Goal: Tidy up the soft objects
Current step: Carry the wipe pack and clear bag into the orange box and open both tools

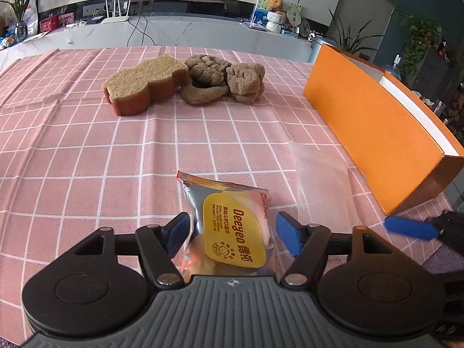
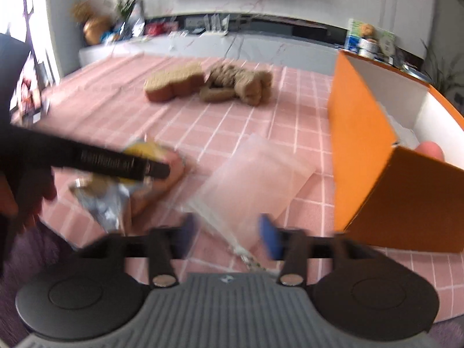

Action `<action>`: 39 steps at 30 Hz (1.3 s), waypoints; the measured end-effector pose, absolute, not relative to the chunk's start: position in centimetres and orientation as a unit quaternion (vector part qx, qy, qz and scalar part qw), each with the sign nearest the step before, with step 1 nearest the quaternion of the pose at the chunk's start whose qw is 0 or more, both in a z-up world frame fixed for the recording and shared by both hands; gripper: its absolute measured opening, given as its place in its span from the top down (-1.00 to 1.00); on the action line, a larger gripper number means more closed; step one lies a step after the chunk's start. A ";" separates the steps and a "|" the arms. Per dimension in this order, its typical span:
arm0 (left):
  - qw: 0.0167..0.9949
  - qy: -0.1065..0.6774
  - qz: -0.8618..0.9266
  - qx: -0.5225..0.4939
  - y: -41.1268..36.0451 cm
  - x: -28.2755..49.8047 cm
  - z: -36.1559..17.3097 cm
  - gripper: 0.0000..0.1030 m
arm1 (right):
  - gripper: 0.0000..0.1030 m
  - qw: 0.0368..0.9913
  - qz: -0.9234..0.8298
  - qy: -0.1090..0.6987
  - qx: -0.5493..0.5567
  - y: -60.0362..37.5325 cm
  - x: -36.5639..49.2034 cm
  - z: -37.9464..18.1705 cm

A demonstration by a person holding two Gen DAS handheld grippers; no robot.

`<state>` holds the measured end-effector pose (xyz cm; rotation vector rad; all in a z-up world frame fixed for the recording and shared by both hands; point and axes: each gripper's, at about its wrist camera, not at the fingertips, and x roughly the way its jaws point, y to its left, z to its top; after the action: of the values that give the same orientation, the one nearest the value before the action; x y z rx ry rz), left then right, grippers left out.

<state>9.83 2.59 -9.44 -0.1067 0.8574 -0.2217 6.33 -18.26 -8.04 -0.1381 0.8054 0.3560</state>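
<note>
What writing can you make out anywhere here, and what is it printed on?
"Deeyeo" with two Chinese characters beside it: on the yellow lid of the wet wipes pack lying between the open left gripper fingers.
Smaller lines on that lid, its round stamp, and the print along the pack's edge: too small to read.
White lettering on the black gripper bar in the right wrist view: blurred.
Cards on the far counter: unreadable.

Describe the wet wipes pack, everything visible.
The wet wipes pack is a soft foil pouch, silver and orange-pink, with a yellow flip lid printed "Deeyeo". It lies flat on the pink checked tablecloth, lid up, crimped end pointing away. It sits between the blue pads of the open left tool; the right pad stands clear, contact at the left pad is unclear.
</note>
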 end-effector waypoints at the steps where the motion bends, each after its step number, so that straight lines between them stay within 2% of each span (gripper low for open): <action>1: 0.903 0.414 -0.107 -0.048 2.6 9.6 -9.5 -0.63 | -0.43 0.905 0.168 0.386 -0.053 -18.5 6.3 -7.6; 5: 0.906 0.407 -0.116 -0.020 2.2 8.8 -10.0 -0.65 | -0.60 0.916 0.145 0.375 0.002 -19.4 6.8 -6.6; 10: 0.908 0.402 -0.120 -0.006 2.0 9.2 -11.3 -0.61 | -0.86 0.899 0.091 0.419 0.093 -20.7 9.4 -8.1; 13: 0.913 0.391 -0.120 -0.002 2.0 9.4 -11.4 -0.54 | -0.88 0.888 0.071 0.435 0.131 -20.8 10.7 -9.2; 18: 0.915 0.384 -0.122 -0.007 2.3 10.0 -11.5 -0.34 | -0.85 0.892 0.065 0.434 0.111 -19.4 11.9 -10.2; 23: 0.917 0.378 -0.127 0.004 2.2 10.3 -11.6 -0.31 | -0.52 0.906 0.067 0.413 0.066 -17.6 12.4 -10.6; 25: 0.917 0.377 -0.129 0.003 2.3 10.4 -11.6 -0.30 | -0.18 0.909 0.068 0.407 0.050 -17.1 12.7 -10.7; 26: 0.917 0.376 -0.130 0.000 2.4 10.5 -11.6 -0.29 | -0.07 0.911 0.069 0.404 0.043 -16.9 12.8 -10.7; 28: 0.917 0.378 -0.128 -0.010 2.6 10.6 -11.6 -0.28 | 0.30 0.914 0.072 0.399 0.031 -16.7 13.0 -10.6; 29: 0.917 0.378 -0.128 -0.012 2.6 10.7 -11.6 -0.26 | 0.40 0.914 0.074 0.397 0.026 -16.7 13.1 -10.6; 31: 0.917 0.378 -0.127 -0.011 2.6 10.7 -11.5 -0.25 | 0.93 0.916 0.073 0.394 0.012 -16.6 13.2 -10.7; 33: 0.918 0.377 -0.125 -0.011 2.5 10.6 -11.4 -0.21 | 0.99 0.916 0.073 0.394 0.015 -16.9 13.2 -10.6; 39: 0.919 0.373 -0.123 -0.030 2.5 10.2 -10.2 -0.18 | 1.00 0.917 0.081 0.389 0.022 -17.8 12.7 -10.1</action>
<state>10.17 2.48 -10.17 -0.0624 0.7662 -0.2533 12.69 -17.77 -10.09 0.0462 0.8009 0.1661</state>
